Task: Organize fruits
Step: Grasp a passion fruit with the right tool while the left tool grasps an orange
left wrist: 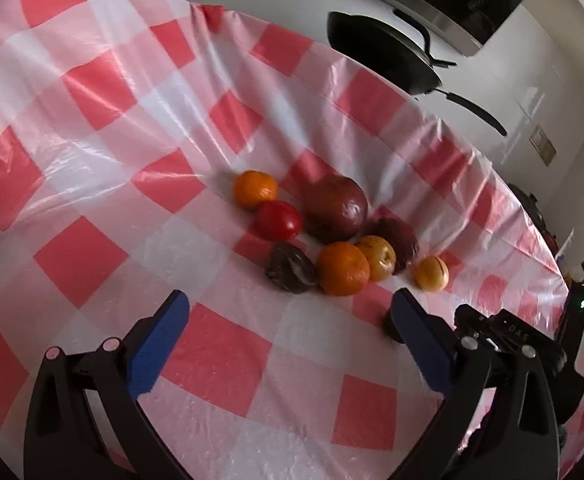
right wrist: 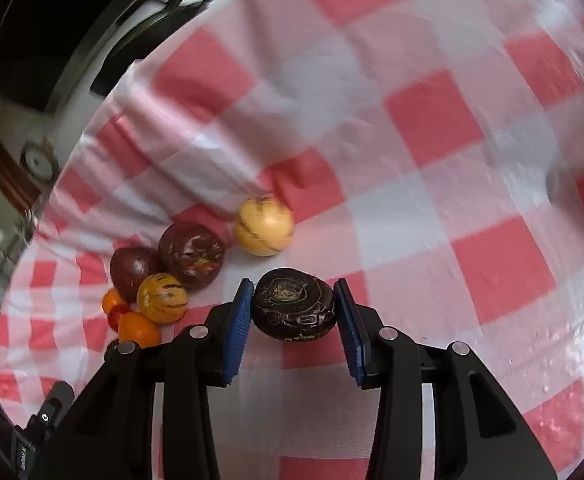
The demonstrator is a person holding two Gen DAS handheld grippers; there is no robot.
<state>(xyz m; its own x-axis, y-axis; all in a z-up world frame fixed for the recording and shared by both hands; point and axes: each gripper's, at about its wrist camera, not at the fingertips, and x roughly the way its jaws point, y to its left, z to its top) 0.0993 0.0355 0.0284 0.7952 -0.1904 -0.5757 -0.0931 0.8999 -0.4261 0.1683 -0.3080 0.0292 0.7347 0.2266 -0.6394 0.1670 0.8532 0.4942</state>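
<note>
1 claw (right wrist: 294, 310) tilted down, clamping dark fruit (right wrist: 294, 306).

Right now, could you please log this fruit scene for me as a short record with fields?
surface: red-and-white checked tablecloth
right gripper: shut on the dark wrinkled fruit, pads at both its sides
left gripper: open, nothing between its fingers
fruit cluster: two oranges, red tomato, large dark red fruit, striped yellow fruit
set apart: another yellow fruit
background: black pan
</note>
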